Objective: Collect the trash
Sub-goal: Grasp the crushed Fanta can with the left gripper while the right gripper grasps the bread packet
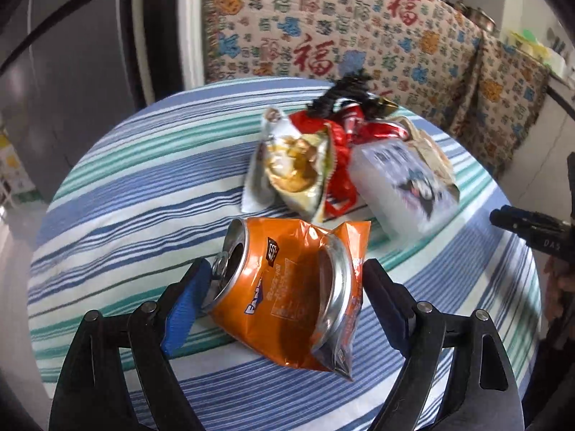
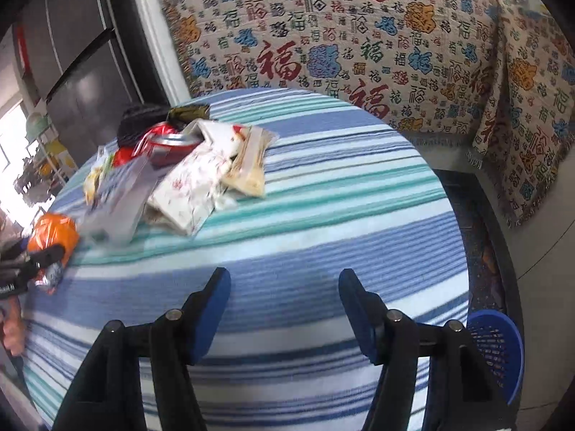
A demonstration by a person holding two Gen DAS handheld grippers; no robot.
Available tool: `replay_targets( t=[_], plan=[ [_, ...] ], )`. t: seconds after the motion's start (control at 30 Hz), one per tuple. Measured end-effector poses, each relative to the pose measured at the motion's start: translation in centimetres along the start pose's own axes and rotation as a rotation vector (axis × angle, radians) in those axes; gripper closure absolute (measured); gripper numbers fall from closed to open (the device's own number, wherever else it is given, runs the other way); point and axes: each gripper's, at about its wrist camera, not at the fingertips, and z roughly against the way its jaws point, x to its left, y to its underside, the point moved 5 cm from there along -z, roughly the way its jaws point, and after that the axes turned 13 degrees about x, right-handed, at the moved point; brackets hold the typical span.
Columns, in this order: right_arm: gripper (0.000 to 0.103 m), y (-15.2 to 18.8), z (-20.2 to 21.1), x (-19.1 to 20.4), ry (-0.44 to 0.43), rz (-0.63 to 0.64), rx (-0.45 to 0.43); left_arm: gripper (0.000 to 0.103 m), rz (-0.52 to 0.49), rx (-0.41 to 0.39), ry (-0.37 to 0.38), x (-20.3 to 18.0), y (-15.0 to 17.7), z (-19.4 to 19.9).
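Beside the right claw (image 2: pixel 284 301), only its camera shows a blue basket (image 2: pixel 497 352).

The left gripper (image 1: pixel 285 283) points steeply downward, its two black fingers (image 1: pixel 187 298) with blue pads spread wide and clamped on a crushed orange can (image 1: pixel 284 294), one pad against the can's top end, the other against its crumpled base. The right gripper (image 2: pixel 284 300) also tilts downward, its fingers (image 2: pixel 212 309) parted about halfway with nothing between them. At the left edge of the right wrist view, part of the person's hand (image 2: pixel 12 327) shows behind the left gripper.
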Motion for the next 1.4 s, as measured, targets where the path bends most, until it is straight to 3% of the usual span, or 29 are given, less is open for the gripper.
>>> replay_targets(
  t=[0.07, 0.17, 0.4, 0.47, 0.5, 0.63, 0.8, 0.9, 1.0, 1.13, 1.4],
  plan=[
    [0.043, -2.3, -0.2, 0.1, -0.02, -0.021, -0.015, 0.017, 0.057, -0.003, -0.015, 1.5, -0.2, -0.4],
    [0.055, -5.4, -1.4, 0.2, -0.034, -0.058, -0.02, 0.016, 0.102, 0.013, -0.005, 2.5, -0.2, -1.2],
    [0.058, -9.2, -5.4, 1.2, -0.123, -0.073, 0.051, 0.016, 0.072, 0.001, -0.051, 1.7, -0.1, -1.4],
    [0.069, -9.0, -6.1, 1.7, -0.145, -0.051, 0.086, 0.014, 0.075, 0.006, -0.055, 1.7, 0.0, -1.5],
    [0.082, -9.0, -5.9, 1.9, -0.151, -0.039, 0.086, 0.013, 0.079, 0.01, -0.052, 1.8, 0.0, -1.5],
    [0.084, -7.3, -4.0, 1.9, -0.04, 0.037, 0.087, 0.012, 0.107, 0.021, -0.034, 2.2, 0.4, -1.6],
    [0.084, -2.6, -0.4, 0.4, 0.019, 0.111, 0.107, 0.008, 0.101, 0.031, -0.044, 2.1, 0.9, -1.5],
    [0.08, 0.2, 0.8, -0.3, 0.031, 0.119, 0.093, 0.006, 0.096, 0.039, -0.054, 2.0, 1.0, -1.6],
    [0.036, 1.2, 1.1, -0.4, 0.05, 0.108, 0.066, 0.003, 0.09, 0.052, -0.078, 1.8, 1.0, -1.8],
    [0.035, 1.9, 0.2, 0.3, 0.065, 0.118, 0.075, 0.0, 0.033, 0.087, -0.153, 1.0, 0.9, -2.5],
    [0.032, 0.8, -0.8, 1.5, 0.109, 0.1, 0.029, 0.0, 0.038, 0.088, -0.149, 0.9, 0.8, -2.3]
  ],
)
